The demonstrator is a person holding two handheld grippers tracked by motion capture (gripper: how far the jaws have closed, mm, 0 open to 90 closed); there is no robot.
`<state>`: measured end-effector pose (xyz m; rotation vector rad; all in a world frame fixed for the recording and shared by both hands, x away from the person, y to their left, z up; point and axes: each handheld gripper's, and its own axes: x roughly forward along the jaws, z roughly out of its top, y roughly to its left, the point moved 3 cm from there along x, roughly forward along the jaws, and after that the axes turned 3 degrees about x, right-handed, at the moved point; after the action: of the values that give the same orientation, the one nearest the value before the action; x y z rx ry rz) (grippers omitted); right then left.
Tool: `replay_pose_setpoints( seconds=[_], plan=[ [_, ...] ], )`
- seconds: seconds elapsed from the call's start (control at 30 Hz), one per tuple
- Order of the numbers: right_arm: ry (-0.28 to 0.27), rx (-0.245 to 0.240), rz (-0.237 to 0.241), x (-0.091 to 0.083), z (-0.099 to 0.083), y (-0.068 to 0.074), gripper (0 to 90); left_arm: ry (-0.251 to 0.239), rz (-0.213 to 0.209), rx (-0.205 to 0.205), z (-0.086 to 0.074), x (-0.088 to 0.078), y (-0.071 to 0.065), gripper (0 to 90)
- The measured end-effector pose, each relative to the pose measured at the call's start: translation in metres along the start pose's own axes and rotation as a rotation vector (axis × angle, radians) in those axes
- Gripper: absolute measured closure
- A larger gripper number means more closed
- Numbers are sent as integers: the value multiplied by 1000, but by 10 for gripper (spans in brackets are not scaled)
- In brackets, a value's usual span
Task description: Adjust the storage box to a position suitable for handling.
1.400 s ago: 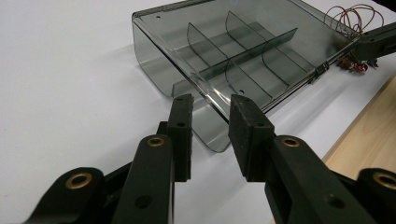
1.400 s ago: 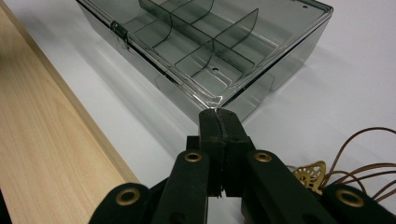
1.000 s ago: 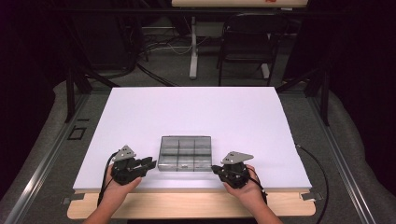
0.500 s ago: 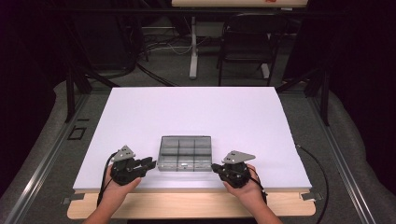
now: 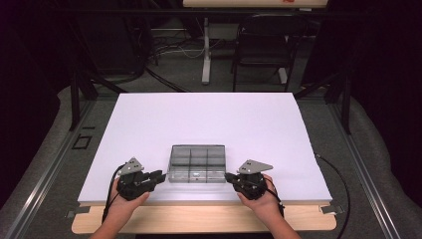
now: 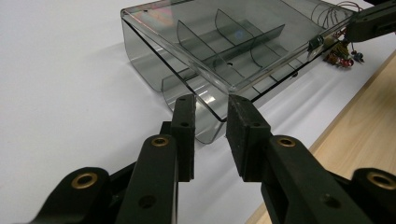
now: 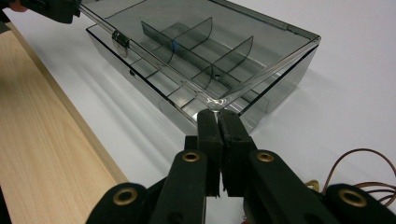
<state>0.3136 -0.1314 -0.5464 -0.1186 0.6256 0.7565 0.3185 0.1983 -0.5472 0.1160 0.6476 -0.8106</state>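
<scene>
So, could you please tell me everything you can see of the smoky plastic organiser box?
The organiser box is smoky translucent plastic, rectangular, split by dividers into compartments that look empty. It lies flat on the white table near its front edge. Its hinged lid is slightly raised. The right gripper pinches one lid corner; the left gripper straddles the other, jaws just closing.

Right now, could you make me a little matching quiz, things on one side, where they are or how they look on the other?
Things:
1. box
2. left gripper
3. right gripper
4. chair

States:
A. jaws shut at a lid corner
B. on the floor beyond the table
C. smoky clear, with dividers
D. jaws apart near a box corner

Pairs: 1-C, 2-D, 3-A, 4-B
</scene>
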Motion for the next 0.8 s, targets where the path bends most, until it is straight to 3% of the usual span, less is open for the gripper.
replay_pose_setpoints(
  seconds=[0.13, 0.4, 0.8],
  plan=[
    [-6, 1, 2, 0, 0, 0, 883, 7, -1, -7, -1, 2, 0, 743],
    [-5, -2, 0, -1, 1, -1, 880, 11, 0, 27, 1, 5, -4, 746],
    [-9, 2, -4, 0, 1, -2, 846, 2, 8, 36, 5, 8, -9, 751]
  ],
)
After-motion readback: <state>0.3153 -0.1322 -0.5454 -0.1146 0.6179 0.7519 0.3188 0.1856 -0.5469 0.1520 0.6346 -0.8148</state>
